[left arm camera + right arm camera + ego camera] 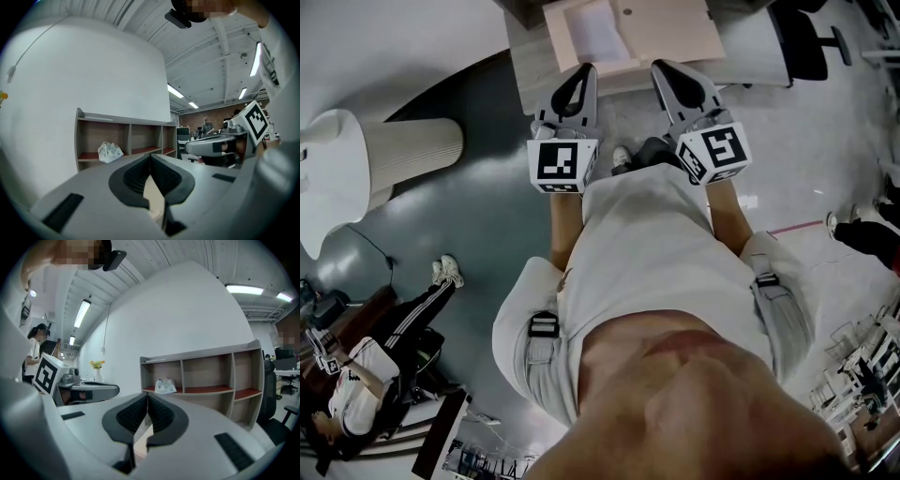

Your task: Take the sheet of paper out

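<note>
A white sheet of paper (595, 33) lies in the left part of a beige open folder (675, 26) on a low grey table (530, 70), seen at the top of the head view. My left gripper (583, 73) and right gripper (661, 67) are held side by side in front of my body, tips just short of the folder's near edge. Both are shut, jaw tips touching, with nothing between them. The left gripper (150, 157) and right gripper (147, 397) each look level across the room; the sheet does not show in either gripper view.
A wooden shelf unit (126, 140) against the white wall holds a crumpled white bag (164, 386). A round ribbed pedestal (389, 155) stands at left. A seated person (366, 375) is at lower left, an office chair (811, 42) at top right.
</note>
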Tool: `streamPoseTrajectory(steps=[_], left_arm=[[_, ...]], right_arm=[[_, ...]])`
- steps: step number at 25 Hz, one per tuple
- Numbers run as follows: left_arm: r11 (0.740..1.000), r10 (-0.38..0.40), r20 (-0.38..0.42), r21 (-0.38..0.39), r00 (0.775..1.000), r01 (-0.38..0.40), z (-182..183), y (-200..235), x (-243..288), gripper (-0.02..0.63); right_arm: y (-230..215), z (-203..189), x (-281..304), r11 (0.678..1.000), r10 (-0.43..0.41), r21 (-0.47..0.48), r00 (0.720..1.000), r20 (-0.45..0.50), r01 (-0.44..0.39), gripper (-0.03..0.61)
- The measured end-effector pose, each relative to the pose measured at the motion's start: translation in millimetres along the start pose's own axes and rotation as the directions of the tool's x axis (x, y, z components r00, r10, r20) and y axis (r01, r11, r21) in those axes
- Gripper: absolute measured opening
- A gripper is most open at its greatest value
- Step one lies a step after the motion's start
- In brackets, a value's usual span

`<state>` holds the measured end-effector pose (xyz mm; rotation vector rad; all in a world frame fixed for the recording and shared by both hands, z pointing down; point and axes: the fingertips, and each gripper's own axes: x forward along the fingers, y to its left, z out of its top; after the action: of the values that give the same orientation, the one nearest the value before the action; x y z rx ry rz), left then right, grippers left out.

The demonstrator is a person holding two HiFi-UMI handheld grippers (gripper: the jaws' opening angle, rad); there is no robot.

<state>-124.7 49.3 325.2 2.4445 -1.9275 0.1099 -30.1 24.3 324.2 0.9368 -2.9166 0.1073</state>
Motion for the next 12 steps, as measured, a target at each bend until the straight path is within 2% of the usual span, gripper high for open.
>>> streamPoseTrajectory(steps=[6,12], left_arm=[[1.0,-0.027,-0.016,0.016,1.0,0.027,-1.5,3.3,16.4,0.023],[1.0,0.0,-0.027,0.023,1.0,0.001,-2.7,17.8,39.5,0.023]], right_arm=[[-9.8,-2.1,13.1,1.0,0.003,0.012,1.0,-0.013,-0.002,0.021],[-31.4,-5.4,41.3,0.999,0.026,0.025,1.0,-0.017,-0.026,0.021]])
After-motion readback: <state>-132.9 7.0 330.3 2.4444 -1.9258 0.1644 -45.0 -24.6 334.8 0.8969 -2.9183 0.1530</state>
